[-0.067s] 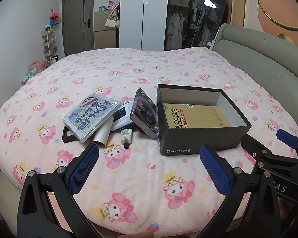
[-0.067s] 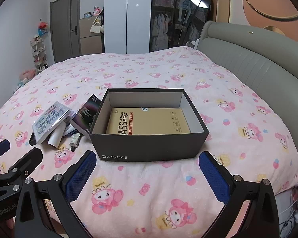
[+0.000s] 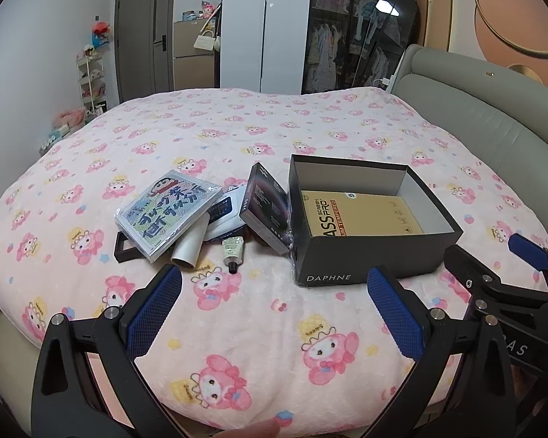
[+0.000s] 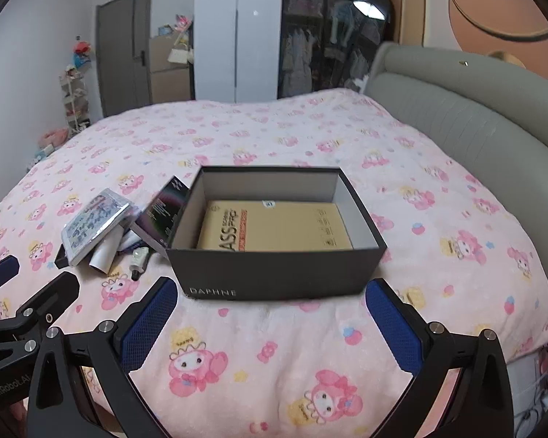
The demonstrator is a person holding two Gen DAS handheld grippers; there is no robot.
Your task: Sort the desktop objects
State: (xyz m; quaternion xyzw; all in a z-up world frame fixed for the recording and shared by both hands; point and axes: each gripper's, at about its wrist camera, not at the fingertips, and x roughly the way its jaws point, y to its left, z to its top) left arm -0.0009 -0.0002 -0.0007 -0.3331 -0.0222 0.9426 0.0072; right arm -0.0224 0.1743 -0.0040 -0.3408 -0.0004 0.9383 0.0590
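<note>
Pink bedding printed with cartoon rabbits [image 3: 274, 138] covers the round bed that serves as the work surface, with a grey padded headboard [image 3: 493, 109] at the right of the frame and wardrobes behind. Right of centre in the left wrist view sits the black DAPHNE box [image 3: 365, 255], lid off, and one item already lies flat in its bottom: a yellow screen-protector pack [image 3: 361, 215].

Everything else is still outside, in a loose heap just left of the box. A dark flat carton [image 3: 264, 204] leans tilted against the box wall; beside it are a cartoon-printed packet [image 3: 168, 211], a white roll [image 3: 190, 244] poking out from under that packet, a small tube with a dark cap [image 3: 233, 250], a white-and-blue pouch [image 3: 224, 211] partly buried, and a black frame-like piece [image 3: 124, 252] under the packet's corner (what it is I cannot tell).

The left gripper [image 3: 274, 306] hangs low in the frame, its blue pads spread wide with nothing between them, aimed between heap and box. The right gripper [image 4: 274, 310] is likewise wide apart and empty, facing the box front.

By my reading the sort has barely begun: one item boxed, roughly six to go, and no grasp under way.
</note>
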